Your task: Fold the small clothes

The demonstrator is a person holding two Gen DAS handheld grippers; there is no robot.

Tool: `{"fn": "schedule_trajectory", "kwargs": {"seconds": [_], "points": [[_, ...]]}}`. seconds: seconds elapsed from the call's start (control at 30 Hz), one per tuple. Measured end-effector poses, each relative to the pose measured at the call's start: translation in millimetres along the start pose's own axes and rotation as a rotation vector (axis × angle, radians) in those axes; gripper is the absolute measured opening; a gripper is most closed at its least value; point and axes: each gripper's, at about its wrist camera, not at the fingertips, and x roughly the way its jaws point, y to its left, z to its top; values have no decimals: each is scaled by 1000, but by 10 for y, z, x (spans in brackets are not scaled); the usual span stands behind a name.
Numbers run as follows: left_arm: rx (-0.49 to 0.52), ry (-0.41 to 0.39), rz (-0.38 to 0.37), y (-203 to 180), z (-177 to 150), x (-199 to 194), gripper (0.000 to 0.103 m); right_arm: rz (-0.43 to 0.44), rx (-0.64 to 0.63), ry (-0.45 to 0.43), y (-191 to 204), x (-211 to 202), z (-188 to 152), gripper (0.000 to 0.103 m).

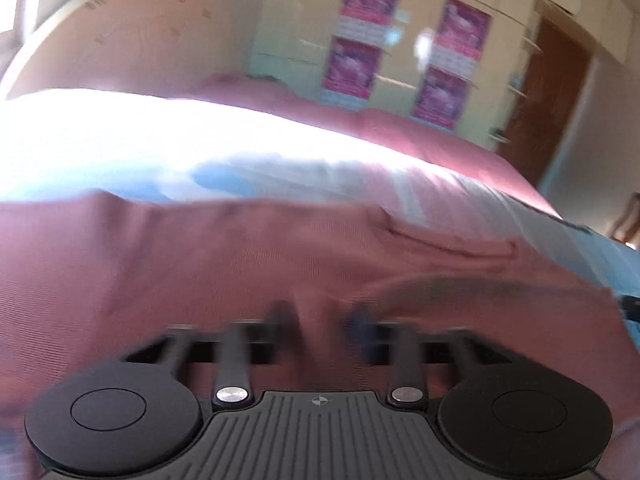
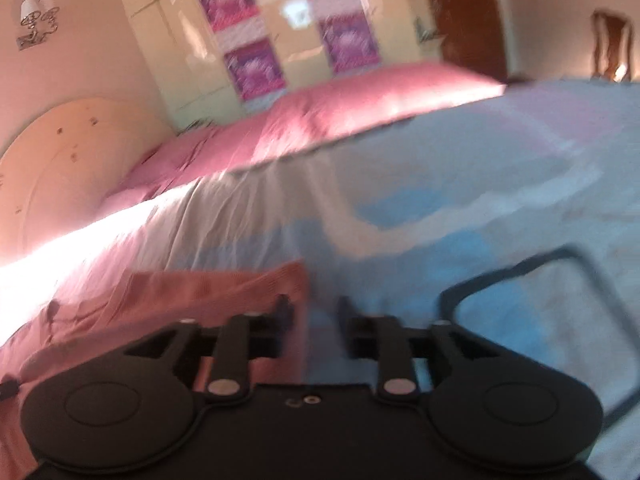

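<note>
Left gripper (image 1: 320, 320): jaws apart, a ridge of the pink garment (image 1: 200, 264) between them; grip cannot be confirmed through blur. Right gripper (image 2: 312, 312): jaws parted, straddling the garment's edge. The garment lies on the blue bedsheet (image 2: 500, 168). Farther back: pink blanket (image 2: 340, 112), headboard (image 2: 60, 148), wardrobe (image 1: 420, 20).

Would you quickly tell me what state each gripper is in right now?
Left gripper: fingers apart with the pink garment between them; blur hides whether it is gripped.
Right gripper: open, at the pink garment's edge, holding nothing.
</note>
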Motion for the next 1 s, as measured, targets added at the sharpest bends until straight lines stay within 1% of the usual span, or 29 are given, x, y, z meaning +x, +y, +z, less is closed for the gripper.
{"fn": "schedule_trajectory", "kwargs": {"seconds": [0.03, 0.07, 0.1, 0.17, 0.2, 0.27, 0.3, 0.33, 0.4, 0.43, 0.47, 0.5, 0.53, 0.57, 0.6, 0.63, 0.7, 0.73, 0.77, 0.8, 0.87, 0.9, 0.93, 0.97, 1.0], "points": [[5, -41, 6, -11, 23, -99, 65, 13, -8, -24, 14, -79, 13, 26], [16, -58, -14, -58, 54, -161, 65, 23, -20, -34, 32, -127, 29, 21], [35, -55, -39, -131, 74, -175, 65, 31, -52, -36, 89, -156, 35, 20], [117, -25, -91, -388, 79, -94, 65, 26, -122, -21, 231, -96, 32, 17], [157, 23, -106, -516, 73, 15, 65, 20, -143, -3, 287, -28, 25, 17], [192, 101, -88, -655, 27, 217, 66, -20, -170, 53, 349, 133, 1, 16], [217, 93, -74, -688, -5, 248, 69, -48, -187, 95, 363, 215, -38, 16], [237, 88, -72, -709, -16, 237, 71, -49, -199, 85, 370, 191, -71, 16], [255, 90, -60, -707, -23, 152, 71, -47, -205, 104, 382, 108, -95, 18], [258, 84, -54, -706, -28, 59, 71, -45, -205, 121, 368, 23, -127, 24], [248, 75, -74, -696, -48, -25, 71, -49, -200, 136, 357, -95, -174, 29], [245, 78, -99, -694, -92, -101, 71, -33, -190, 141, 343, -212, -224, 29], [260, 111, -96, -676, -187, -88, 71, -6, -190, 144, 327, -311, -291, 28], [283, 121, -78, -679, -239, -103, 71, 1, -212, 161, 329, -353, -394, 28], [300, 102, -66, -689, -263, -142, 71, -5, -246, 140, 340, -388, -485, 28], [292, 113, -59, -718, -241, -180, 71, -17, -253, 131, 355, -417, -505, 27], [253, 92, -100, -785, -200, -323, 71, -24, -217, 130, 403, -536, -451, 26], [248, 72, -115, -872, -206, -396, 71, -9, -209, 104, 453, -619, -432, 29], [247, 66, -127, -950, -233, -441, 71, 14, -206, 83, 510, -718, -461, 29], [240, 72, -144, -1025, -271, -452, 71, 33, -206, 84, 564, -755, -502, 29], [228, 133, -175, -1171, -437, -331, 71, 64, -206, 118, 658, -786, -673, 27], [250, 138, -155, -1224, -521, -300, 71, 65, -222, 147, 687, -777, -795, 26], [281, 111, -142, -1257, -569, -326, 73, 48, -255, 122, 714, -820, -890, 26], [274, 115, -147, -1241, -556, -348, 73, 33, -283, 111, 729, -885, -936, 26], [248, 118, -158, -1195, -503, -380, 73, 31, -282, 113, 728, -917, -928, 26]]}}
